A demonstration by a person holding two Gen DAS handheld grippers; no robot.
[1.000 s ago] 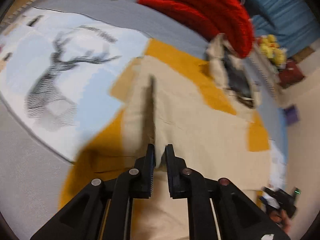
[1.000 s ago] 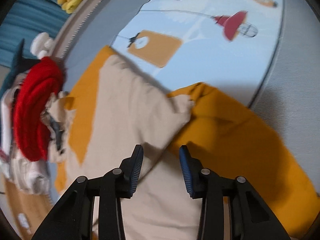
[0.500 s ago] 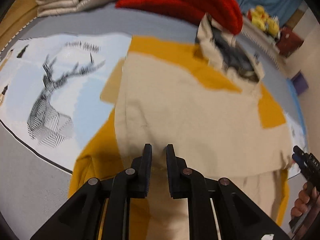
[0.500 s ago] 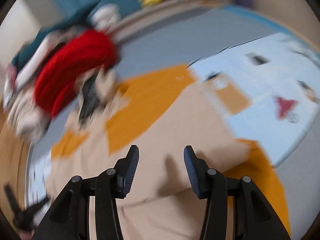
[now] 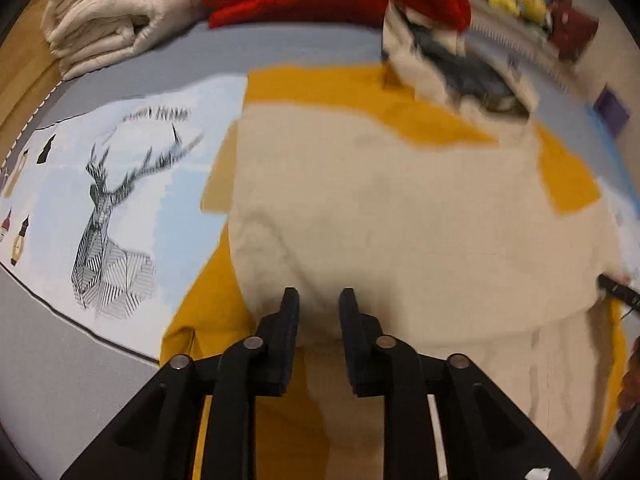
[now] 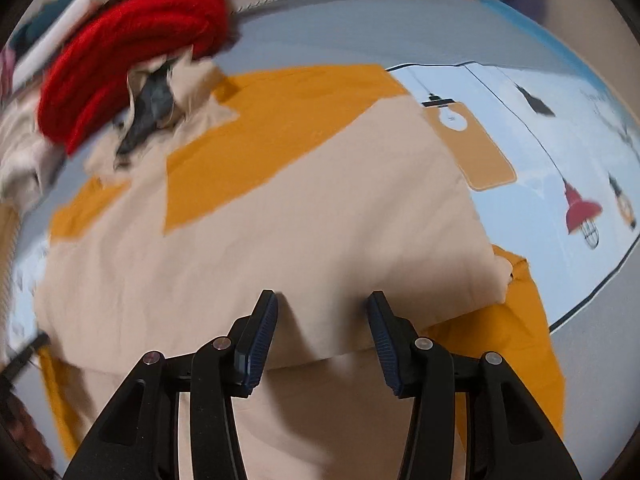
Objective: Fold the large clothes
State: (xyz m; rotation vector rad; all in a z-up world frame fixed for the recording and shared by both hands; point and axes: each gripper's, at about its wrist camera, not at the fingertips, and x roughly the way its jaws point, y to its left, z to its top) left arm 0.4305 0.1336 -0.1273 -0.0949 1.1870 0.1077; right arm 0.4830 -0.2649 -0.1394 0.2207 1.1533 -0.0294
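A large beige and mustard-yellow garment (image 5: 392,216) lies spread on the bed, with a beige panel folded over its middle; it also shows in the right wrist view (image 6: 280,232). My left gripper (image 5: 319,300) hovers over the near folded edge, jaws a little apart with a beige cloth ridge between them. My right gripper (image 6: 322,304) is open and empty over the near edge of the folded beige panel. The tip of the right gripper (image 5: 616,288) shows at the right edge of the left wrist view.
A red knit garment (image 6: 132,56) lies on a pile of clothes at the far side, over a beige and dark garment (image 5: 456,60). Folded cream fabric (image 5: 108,20) sits far left. The printed bedsheet (image 5: 112,200) shows a deer; lamps print (image 6: 576,208) at right.
The left gripper's jaws have parted slightly and the folded beige panel has settled flat. The right gripper swung from the garment's right side to face the near folded edge, staying open.
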